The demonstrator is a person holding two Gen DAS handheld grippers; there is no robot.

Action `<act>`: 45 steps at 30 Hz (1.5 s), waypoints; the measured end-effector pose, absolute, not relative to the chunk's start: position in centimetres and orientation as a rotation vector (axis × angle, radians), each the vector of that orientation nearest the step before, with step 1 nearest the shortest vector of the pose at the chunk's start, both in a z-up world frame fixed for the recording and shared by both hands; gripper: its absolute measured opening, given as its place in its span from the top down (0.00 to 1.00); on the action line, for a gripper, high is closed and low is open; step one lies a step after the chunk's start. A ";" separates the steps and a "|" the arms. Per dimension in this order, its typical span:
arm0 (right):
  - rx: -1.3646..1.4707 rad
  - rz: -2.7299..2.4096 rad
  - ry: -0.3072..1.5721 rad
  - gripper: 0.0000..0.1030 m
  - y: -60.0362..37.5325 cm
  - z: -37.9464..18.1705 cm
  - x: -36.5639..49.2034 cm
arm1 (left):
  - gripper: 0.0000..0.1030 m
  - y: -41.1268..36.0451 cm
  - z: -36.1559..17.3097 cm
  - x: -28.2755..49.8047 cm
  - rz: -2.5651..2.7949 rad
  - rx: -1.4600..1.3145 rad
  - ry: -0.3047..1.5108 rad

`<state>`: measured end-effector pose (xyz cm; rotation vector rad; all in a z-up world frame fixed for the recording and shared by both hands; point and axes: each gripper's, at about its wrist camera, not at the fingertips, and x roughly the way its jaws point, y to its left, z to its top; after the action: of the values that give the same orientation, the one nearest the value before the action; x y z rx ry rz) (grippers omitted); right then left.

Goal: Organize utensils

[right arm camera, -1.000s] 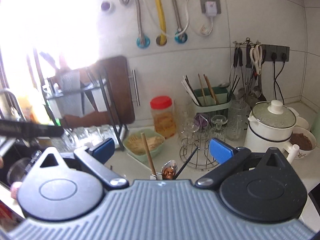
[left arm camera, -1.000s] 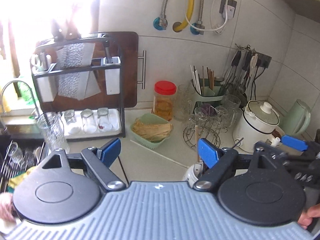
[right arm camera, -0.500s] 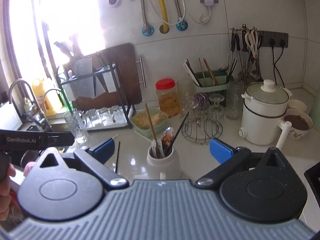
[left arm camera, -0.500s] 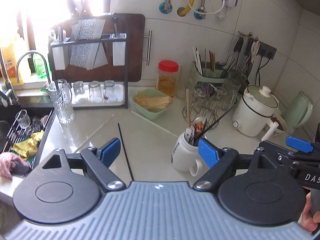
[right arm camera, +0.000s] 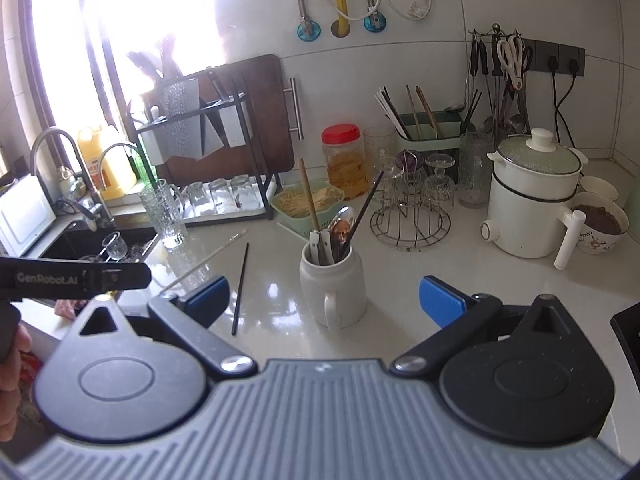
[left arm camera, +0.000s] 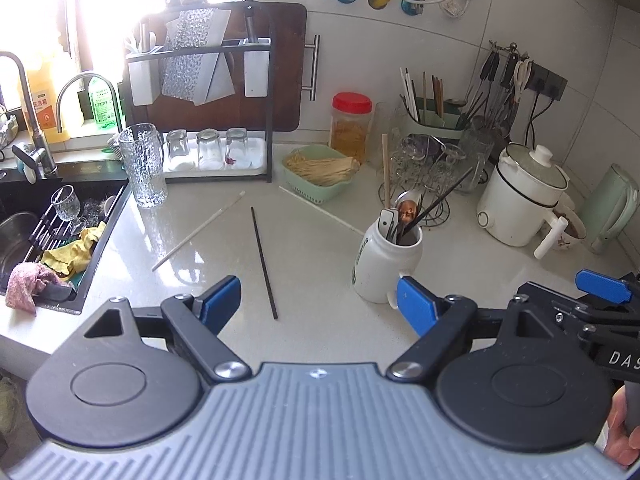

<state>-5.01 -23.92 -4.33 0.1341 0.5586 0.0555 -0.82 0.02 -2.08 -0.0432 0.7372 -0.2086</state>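
Observation:
A white mug [left arm camera: 384,264] [right arm camera: 332,284] stands on the pale counter, holding a spoon, a wooden chopstick, a black chopstick and white-handled pieces. A black chopstick [left arm camera: 264,262] [right arm camera: 241,288] lies loose on the counter left of the mug. Two white chopsticks [left arm camera: 198,232] [left arm camera: 320,210] lie further back. My left gripper [left arm camera: 318,306] hovers open above the near end of the black chopstick, nothing between its fingers. My right gripper [right arm camera: 324,296] is open too, its blue pads either side of the mug in view but nearer than it.
A sink [left arm camera: 48,232] with glasses and cloths lies at the left. A dish rack [left arm camera: 200,100], glass pitcher [left arm camera: 143,168], green basket [left arm camera: 320,174], red-lidded jar [left arm camera: 351,128], utensil holder [left arm camera: 434,120], glass stand [right arm camera: 410,216], white pot [left arm camera: 520,200] and kettle [left arm camera: 610,208] line the back.
Both views have pulled back and tilted down: the mug and loose chopsticks, earlier hidden under the grippers, now lie in full view. Both grippers stay open.

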 end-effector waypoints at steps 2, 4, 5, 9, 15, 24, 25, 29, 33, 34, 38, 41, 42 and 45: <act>0.130 0.058 0.566 0.00 -23.9 -4.5 -5.2 | 0.15 0.0 -2.2 -1.1 -0.204 -0.045 0.739; 0.121 0.057 0.569 0.00 -23.9 -4.6 -5.4 | 0.14 -0.1 -2.3 -1.4 -0.196 -0.043 0.738; 0.120 0.056 0.571 0.00 -23.9 -4.6 -5.5 | 0.14 -0.1 -2.3 -1.5 -0.195 -0.042 0.738; 0.126 0.052 0.578 0.00 -24.2 -4.8 -5.7 | 0.14 -0.4 -2.3 -1.7 -0.196 -0.037 0.740; 0.123 0.045 0.580 0.00 -24.4 -5.0 -5.7 | 0.14 -0.6 -2.4 -1.8 -0.191 -0.028 0.742; 0.126 0.036 0.582 0.00 -24.6 -5.3 -5.5 | 0.14 -0.5 -2.4 -1.4 -0.192 -0.016 0.741; 0.124 0.036 0.581 0.00 -24.6 -5.3 -5.5 | 0.14 -0.6 -2.4 -1.3 -0.193 -0.014 0.739; 0.118 0.043 0.579 0.00 -24.4 -5.1 -5.2 | 0.14 -0.6 -2.1 -1.0 -0.194 0.000 0.732; 0.114 0.042 0.570 0.00 -24.5 -5.0 -5.0 | 0.13 -0.6 -1.9 -0.7 -0.191 -0.002 0.723; 0.114 0.042 0.569 0.00 -24.5 -5.0 -5.0 | 0.13 -0.6 -1.9 -0.6 -0.191 -0.002 0.721; 0.123 0.036 0.572 0.00 -24.5 -5.2 -4.8 | 0.07 -0.5 -1.7 -0.4 -0.192 -0.006 0.717; 0.120 0.036 0.574 0.00 -24.4 -5.3 -4.9 | 0.06 -0.4 -1.7 -0.3 -0.193 0.002 0.713; 0.117 0.034 0.573 0.00 -24.4 -5.3 -4.9 | 0.05 -0.4 -1.7 -0.2 -0.191 0.008 0.713; 0.115 0.025 0.567 0.00 -24.4 -5.0 -4.9 | 0.05 -0.4 -1.8 -0.1 -0.190 0.016 0.714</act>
<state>-4.89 -24.40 -5.02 0.1148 0.5667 0.0247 -0.07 -0.40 -1.80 0.0156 0.7141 -0.1903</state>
